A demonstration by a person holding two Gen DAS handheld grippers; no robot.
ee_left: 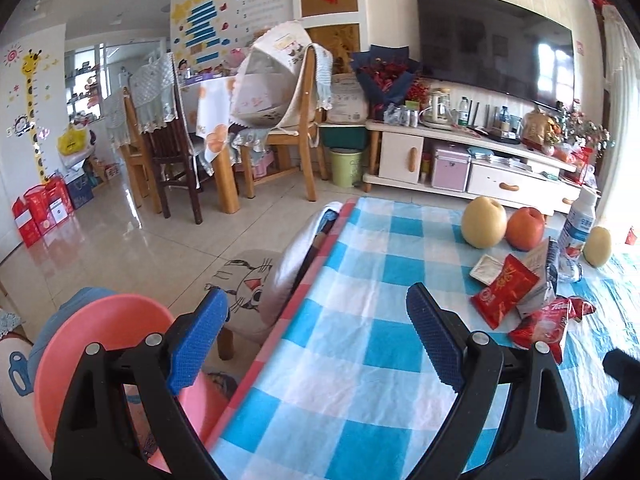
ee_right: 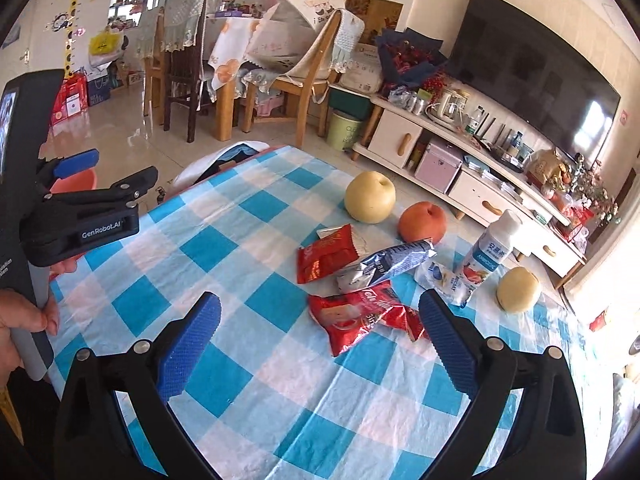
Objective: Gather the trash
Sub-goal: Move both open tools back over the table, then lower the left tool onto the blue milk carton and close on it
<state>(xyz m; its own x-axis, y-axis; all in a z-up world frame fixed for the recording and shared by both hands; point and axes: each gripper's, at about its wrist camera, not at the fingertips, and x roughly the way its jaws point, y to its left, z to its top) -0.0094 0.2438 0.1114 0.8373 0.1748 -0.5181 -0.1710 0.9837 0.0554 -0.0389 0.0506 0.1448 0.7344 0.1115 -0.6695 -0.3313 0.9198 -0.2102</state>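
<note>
Both grippers hover over a table w/ blue-white check cloth (ee_right: 248, 392). Left gripper (ee_left: 316, 340): jaws wide open, nothing btwn them, at the table's left edge, above a pink bin (ee_left: 80, 344) on the floor. Right gripper (ee_right: 320, 344): jaws open too, empty, just short of the trash.

Trash sits mid-table, right of centre: red wrapper (ee_right: 352, 320) nearest, touching a silver-blue pouch (ee_right: 384, 266); second red packet (ee_right: 326, 254) just beyond on the left; small white-blue pack (ee_right: 448, 280) on the right.

Beyond the trash: big pear (ee_right: 370, 197) and apple (ee_right: 422, 222) side by side. White bottle (ee_right: 490, 250) upright at right, small pear (ee_right: 518, 289) near it. TV (ee_right: 532, 72) on the far wall.
</note>
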